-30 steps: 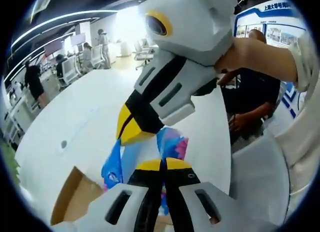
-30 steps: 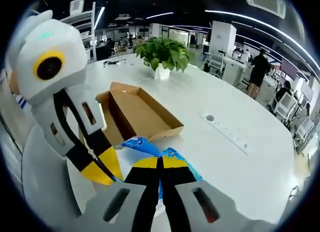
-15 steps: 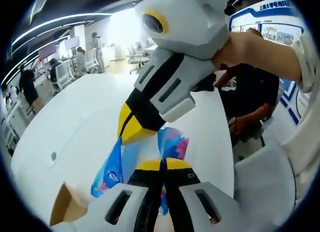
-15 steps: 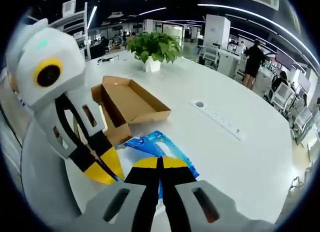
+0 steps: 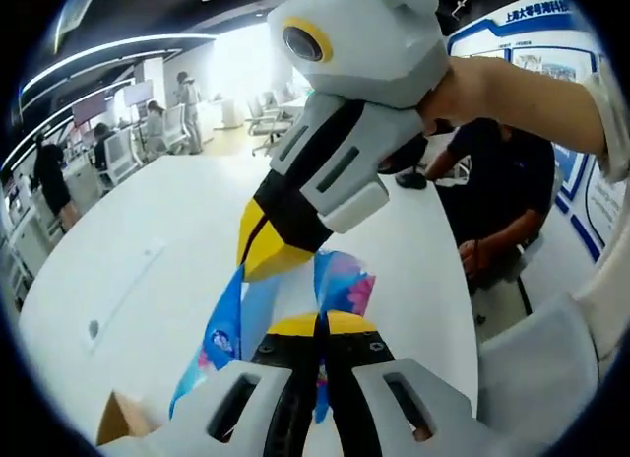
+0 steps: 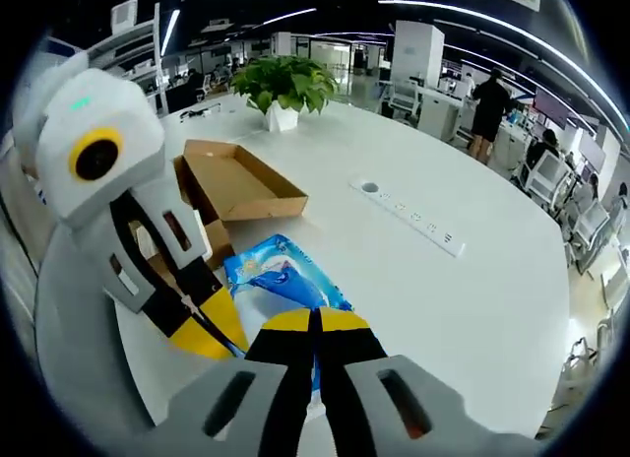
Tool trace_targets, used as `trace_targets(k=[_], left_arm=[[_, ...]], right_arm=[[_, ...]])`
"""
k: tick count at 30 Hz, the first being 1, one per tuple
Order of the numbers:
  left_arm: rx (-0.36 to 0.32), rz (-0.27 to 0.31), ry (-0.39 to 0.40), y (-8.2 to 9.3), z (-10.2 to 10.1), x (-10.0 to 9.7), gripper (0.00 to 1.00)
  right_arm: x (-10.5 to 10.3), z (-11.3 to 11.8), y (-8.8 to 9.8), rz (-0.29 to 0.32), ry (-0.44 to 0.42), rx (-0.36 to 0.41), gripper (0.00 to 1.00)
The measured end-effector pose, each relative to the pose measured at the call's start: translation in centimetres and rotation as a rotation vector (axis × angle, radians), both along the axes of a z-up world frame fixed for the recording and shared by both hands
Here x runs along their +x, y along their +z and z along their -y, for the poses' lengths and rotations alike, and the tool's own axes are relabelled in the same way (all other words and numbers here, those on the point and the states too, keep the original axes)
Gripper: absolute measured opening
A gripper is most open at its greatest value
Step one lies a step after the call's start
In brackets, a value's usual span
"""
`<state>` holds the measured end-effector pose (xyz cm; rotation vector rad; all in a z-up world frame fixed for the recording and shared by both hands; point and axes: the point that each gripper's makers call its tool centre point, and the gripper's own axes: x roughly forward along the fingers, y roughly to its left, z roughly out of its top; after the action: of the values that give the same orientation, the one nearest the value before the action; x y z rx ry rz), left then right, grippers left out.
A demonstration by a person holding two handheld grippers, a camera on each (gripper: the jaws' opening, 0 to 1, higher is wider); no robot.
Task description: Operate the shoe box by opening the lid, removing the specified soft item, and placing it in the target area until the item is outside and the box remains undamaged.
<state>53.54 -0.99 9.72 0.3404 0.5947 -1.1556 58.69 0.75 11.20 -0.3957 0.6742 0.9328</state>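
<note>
Open-plan office behind, white round surface [image 6: 463, 309] carrying everything. Both grippers are pinching the same soft item, a blue printed soft pack [image 6: 281, 280], and holding it up above the surface.

Right gripper view: right gripper [image 6: 317, 324] is sitting with jaws closed flat together on the near edge of the soft pack, no gap showing between the yellow tips. Left gripper [image 6: 212, 329] is coming in from the left, its yellow tip touching the pack's left edge; from this angle I cannot tell its jaw gap. Shoe box [image 6: 231, 181] is lying open on the surface beyond the pack, brown cardboard, lid flap folded outward, interior looking bare. Pack is fully outside the box, near its closest corner. Potted plant [image 6: 281, 88] is standing past the box; power strip [image 6: 409, 216] is running along the surface to the right, well apart from the box.

Left gripper view: left gripper [image 5: 320, 329] is showing jaws shut on the pack's pink-and-blue edge [image 5: 340, 285]. Right gripper [image 5: 271, 250] is reaching in from above, held by a hand [image 5: 482, 88], its yellow tip clamping the pack's other edge. Blue sheet is hanging stretched between the two. Cardboard corner of the box [image 5: 118, 432] is peeking at lower left. Seated person [image 5: 497, 196] is sitting at the far side of the surface.
</note>
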Motion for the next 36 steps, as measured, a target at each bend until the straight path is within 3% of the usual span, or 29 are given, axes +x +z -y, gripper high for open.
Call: trace_targets(k=[9,23,36], left_arm=[[-0.022,0.043,-0.004,-0.6,2.7,0.8,0.00],[0.002,0.183,-0.035,-1.6,6.3,1.2,0.00],[-0.008,0.198,-0.044,-2.5,9.0,3.0,0.00]], right_arm=[[1.1,2.4,-0.7,-0.007,-0.001,-0.039,0.00],[2.2,5.7,-2.2,-0.033,0.005,-0.066,0.00],[4.2,7.9,-3.1,-0.036,-0.012,-0.074,0.00]])
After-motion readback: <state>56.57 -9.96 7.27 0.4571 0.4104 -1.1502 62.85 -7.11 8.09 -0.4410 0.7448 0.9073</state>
